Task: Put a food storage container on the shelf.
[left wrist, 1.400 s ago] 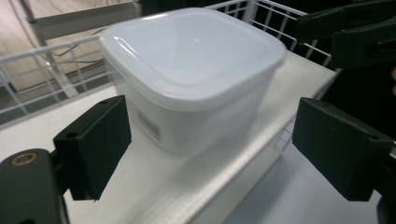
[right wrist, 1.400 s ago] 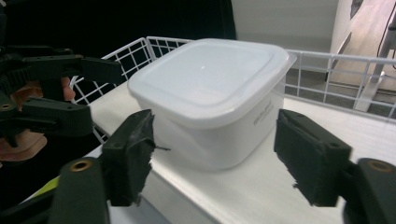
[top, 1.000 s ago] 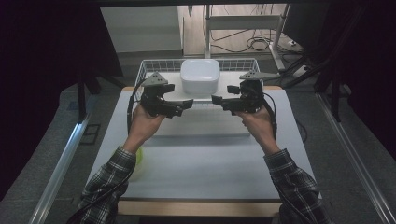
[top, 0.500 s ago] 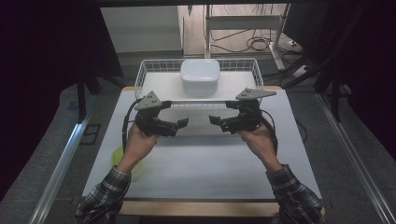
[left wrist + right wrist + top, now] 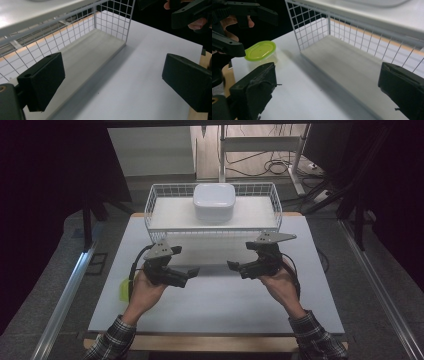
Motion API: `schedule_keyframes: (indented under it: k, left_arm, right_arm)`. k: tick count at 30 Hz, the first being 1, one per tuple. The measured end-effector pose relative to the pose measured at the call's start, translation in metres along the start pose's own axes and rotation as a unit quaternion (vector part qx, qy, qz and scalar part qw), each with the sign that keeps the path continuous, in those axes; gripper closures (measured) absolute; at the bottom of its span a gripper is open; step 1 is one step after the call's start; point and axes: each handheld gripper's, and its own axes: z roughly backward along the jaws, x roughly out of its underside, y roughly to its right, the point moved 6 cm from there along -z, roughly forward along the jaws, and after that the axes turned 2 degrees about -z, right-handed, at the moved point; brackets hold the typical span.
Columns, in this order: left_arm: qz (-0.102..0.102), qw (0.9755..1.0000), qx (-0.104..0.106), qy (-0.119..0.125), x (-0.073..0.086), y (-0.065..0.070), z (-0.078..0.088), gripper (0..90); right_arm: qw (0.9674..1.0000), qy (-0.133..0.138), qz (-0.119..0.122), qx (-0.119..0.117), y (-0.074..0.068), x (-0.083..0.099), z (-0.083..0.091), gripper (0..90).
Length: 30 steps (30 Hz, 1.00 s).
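I hold my left gripper and right gripper low over the white table, their tips facing each other across a small gap. In the left gripper view my jaws stand wide open over bare table. The right gripper's jaws have just been opening and now stand wide, with nothing between them. A white wire rack stands at the back of the table, with a white lidded container on top. A small tub with a green lid sits at the table's left edge, partly behind my left hand.
The rack's mesh wall and its grey floor lie just ahead of both grippers. Metal rails run along both sides of the table. Cables and a stand lie on the floor behind it.
Both hands have come down and back toward the near side, away from the rack. The grippers now hang lower over the middle of the table.
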Motion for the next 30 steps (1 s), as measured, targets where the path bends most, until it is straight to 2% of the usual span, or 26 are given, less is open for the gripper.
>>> schedule_keyframes:
  k: [4, 7, 12, 20, 30]
  left_arm:
    - [-0.003, 1.0000, 0.003, -0.008, 0.013, 0.005, -0.001, 4.2]
    - [-0.006, 0.9998, -0.004, -0.018, 0.023, 0.007, -0.004, 4.2]
    - [0.007, 0.9997, 0.002, -0.025, 0.039, 0.011, -0.005, 3.9]
    - [0.026, 0.9996, 0.005, -0.013, 0.059, 0.018, -0.001, 3.7]
    - [0.021, 0.9994, -0.009, -0.026, 0.090, 0.028, 0.001, 2.0]
  right_arm:
    - [0.9999, -0.011, -0.008, -0.002, -0.001, 0.012, 0.001, 0.7]
    - [0.9998, -0.017, -0.008, 0.000, -0.001, 0.019, 0.002, 0.1]
    - [0.9998, -0.022, -0.001, -0.003, -0.004, 0.036, 0.001, 0.3]
    - [0.9995, -0.031, -0.006, 0.003, -0.010, 0.060, 0.000, 0.3]
    - [0.9992, -0.039, -0.002, 0.012, -0.014, 0.086, 0.003, 0.4]
